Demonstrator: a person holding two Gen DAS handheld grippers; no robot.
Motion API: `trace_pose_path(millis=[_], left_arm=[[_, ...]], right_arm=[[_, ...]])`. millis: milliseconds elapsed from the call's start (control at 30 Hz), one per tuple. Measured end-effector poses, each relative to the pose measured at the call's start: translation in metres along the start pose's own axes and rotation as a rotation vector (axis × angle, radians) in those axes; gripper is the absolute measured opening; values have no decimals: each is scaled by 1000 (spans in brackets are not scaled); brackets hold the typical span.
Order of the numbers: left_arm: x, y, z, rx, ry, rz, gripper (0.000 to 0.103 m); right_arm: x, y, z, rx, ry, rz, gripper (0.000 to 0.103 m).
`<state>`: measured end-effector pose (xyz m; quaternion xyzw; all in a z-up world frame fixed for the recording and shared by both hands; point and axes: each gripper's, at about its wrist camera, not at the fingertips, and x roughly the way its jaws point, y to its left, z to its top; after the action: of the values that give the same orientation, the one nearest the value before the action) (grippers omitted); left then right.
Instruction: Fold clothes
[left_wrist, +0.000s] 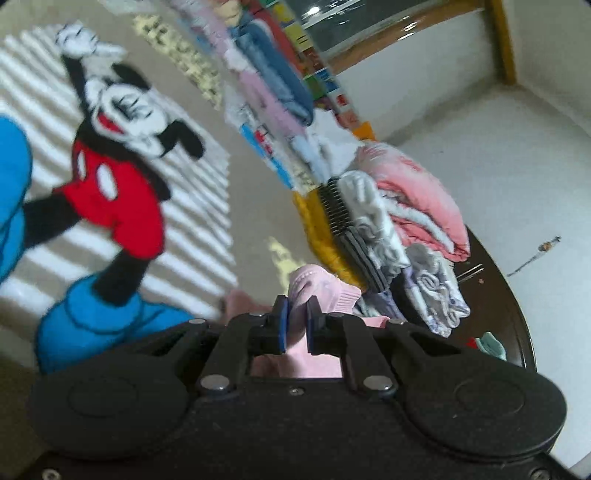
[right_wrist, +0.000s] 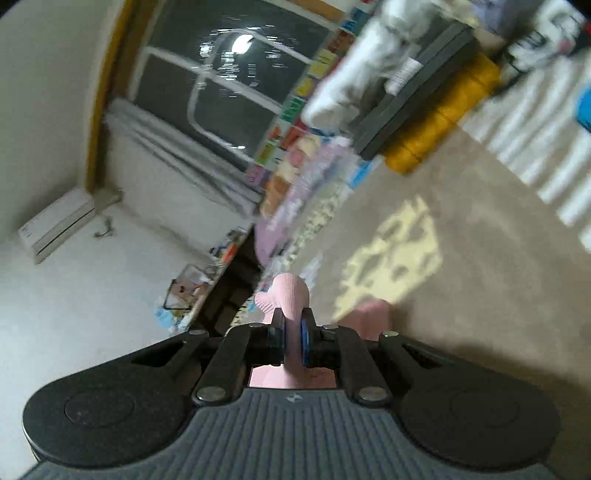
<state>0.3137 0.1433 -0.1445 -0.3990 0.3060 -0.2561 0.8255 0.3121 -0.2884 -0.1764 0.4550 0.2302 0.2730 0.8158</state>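
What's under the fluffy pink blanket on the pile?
In the left wrist view, the pink blanket lies on top of grey-and-white patterned clothes, stacked on a dark round table. Whatever sits deeper in the pile is covered.

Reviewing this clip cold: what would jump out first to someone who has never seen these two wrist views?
The big cartoon mouse print in red shorts fills the left of the left wrist view, on a striped beige blanket. Next comes the pink knit garment, pinched in both the left gripper and the right gripper. A pile of folded clothes sits to the right on a dark round table.
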Motion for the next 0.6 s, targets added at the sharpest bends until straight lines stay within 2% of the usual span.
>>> trace_pose_path(millis=[167, 200, 267, 300, 333, 367, 433, 533, 600], left_arm=[[4, 8, 1, -29, 28, 45, 7], [4, 6, 1, -23, 31, 66, 8], [4, 1, 1, 10, 36, 96, 20], [1, -4, 1, 46, 22, 111, 32], [-2, -9, 1, 88, 2, 127, 34], [-5, -15, 1, 130, -17, 143, 34], [-11, -28, 0, 229, -61, 164, 34], [-11, -49, -7, 382, -94, 107, 34], [-7, -60, -14, 463, -93, 72, 34]], right_arm=[[9, -8, -1, 23, 35, -41, 11], [10, -9, -2, 24, 39, -55, 15], [10, -9, -4, 12, 33, -74, 17], [8, -6, -4, -1, 21, -83, 23], [7, -2, -4, -25, 8, -93, 27], [4, 3, -3, -59, -8, -102, 31], [-1, 17, -1, -160, -43, -129, 31], [-4, 42, -1, -355, -77, -152, 31], [0, 58, -6, -486, -53, -132, 31]])
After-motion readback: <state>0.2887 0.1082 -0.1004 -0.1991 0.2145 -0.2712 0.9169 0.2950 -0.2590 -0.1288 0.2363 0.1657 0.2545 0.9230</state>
